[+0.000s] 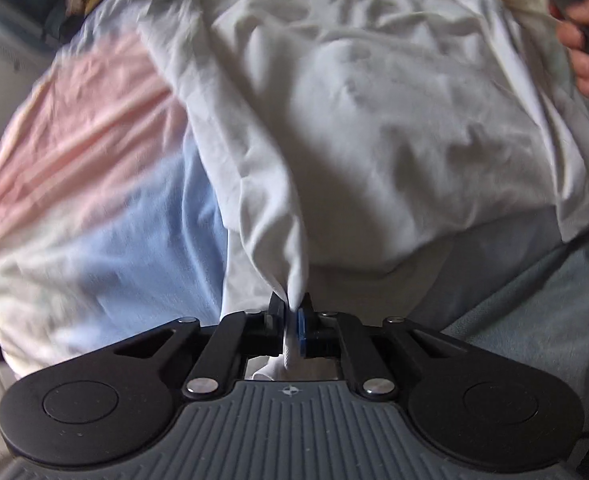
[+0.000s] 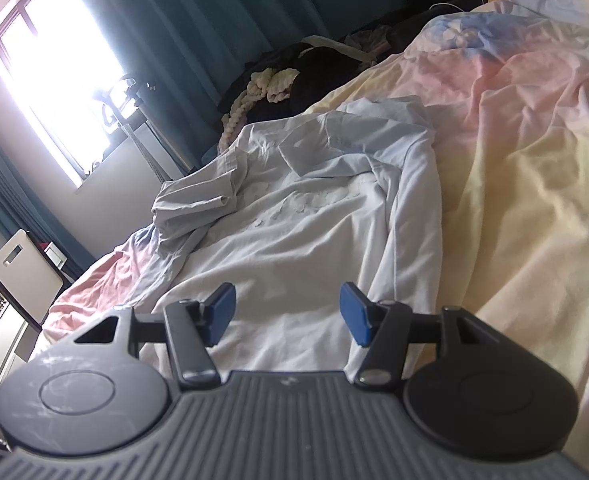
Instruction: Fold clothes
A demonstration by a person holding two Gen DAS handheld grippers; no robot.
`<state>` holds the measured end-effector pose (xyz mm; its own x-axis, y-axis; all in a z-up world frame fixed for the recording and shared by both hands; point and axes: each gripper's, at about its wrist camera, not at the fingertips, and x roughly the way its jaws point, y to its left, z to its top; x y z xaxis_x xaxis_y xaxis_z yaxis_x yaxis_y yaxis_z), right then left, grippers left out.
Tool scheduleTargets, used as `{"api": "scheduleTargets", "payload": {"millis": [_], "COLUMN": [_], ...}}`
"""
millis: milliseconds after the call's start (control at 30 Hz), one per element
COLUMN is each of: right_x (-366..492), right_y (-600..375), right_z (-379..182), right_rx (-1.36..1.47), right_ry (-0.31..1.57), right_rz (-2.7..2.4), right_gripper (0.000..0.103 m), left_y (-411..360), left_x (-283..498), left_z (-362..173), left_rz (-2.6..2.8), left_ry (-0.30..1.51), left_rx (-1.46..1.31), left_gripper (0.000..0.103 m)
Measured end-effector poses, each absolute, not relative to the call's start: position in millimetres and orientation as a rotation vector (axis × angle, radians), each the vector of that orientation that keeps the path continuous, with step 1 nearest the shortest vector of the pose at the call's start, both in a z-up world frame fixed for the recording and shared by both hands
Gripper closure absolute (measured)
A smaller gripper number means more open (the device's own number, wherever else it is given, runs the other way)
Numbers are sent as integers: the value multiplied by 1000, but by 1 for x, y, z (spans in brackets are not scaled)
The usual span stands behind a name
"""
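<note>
Pinched right between the pads of the left gripper (image 1: 293,312) is a bunched edge of the white shirt (image 1: 354,112), with a bit of cloth poking out behind the jaws, so that side has a solid hold. From there the fabric fans out toward 12 o'clock, hanging a little off the pastel bedsheet (image 1: 86,152), which shows pink and blue out at 9 to 10 o'clock. The view is motion-blurred, so I'd guess the edge is mid-lift. Over at 2 o'clock you can see the person's hand (image 1: 582,52).

On the other side, the right gripper (image 2: 288,312) is spread wide and holding nothing, hovering just above the near hem of the shirt (image 2: 294,240). The shirt lies rumpled on the bed with a sleeve (image 2: 198,196) crumpled up at 11 o'clock.

Looks like the early spread-out step to me. Next move probably calls for the right one to drop and grab the hem, then both pull it flat.
</note>
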<state>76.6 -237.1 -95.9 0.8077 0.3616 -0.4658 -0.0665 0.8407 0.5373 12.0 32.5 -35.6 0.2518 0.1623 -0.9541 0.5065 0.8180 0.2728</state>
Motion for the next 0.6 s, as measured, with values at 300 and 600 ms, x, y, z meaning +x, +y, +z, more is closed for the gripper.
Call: {"api": "scheduleTargets", "payload": {"millis": [300, 600], "right_x": [75, 73], "right_y": [-238, -241], "right_z": [-96, -99], "right_rx": [521, 513], "right_ry": [587, 589], "right_rz": [232, 241], "right_gripper": [44, 44], "left_y": [-11, -40], "left_x": [-2, -23], "left_z": [-11, -65], "left_rz": [-362, -465], "left_ry": [1259, 1237], "left_rx": [674, 603], "left_gripper": [97, 34]}}
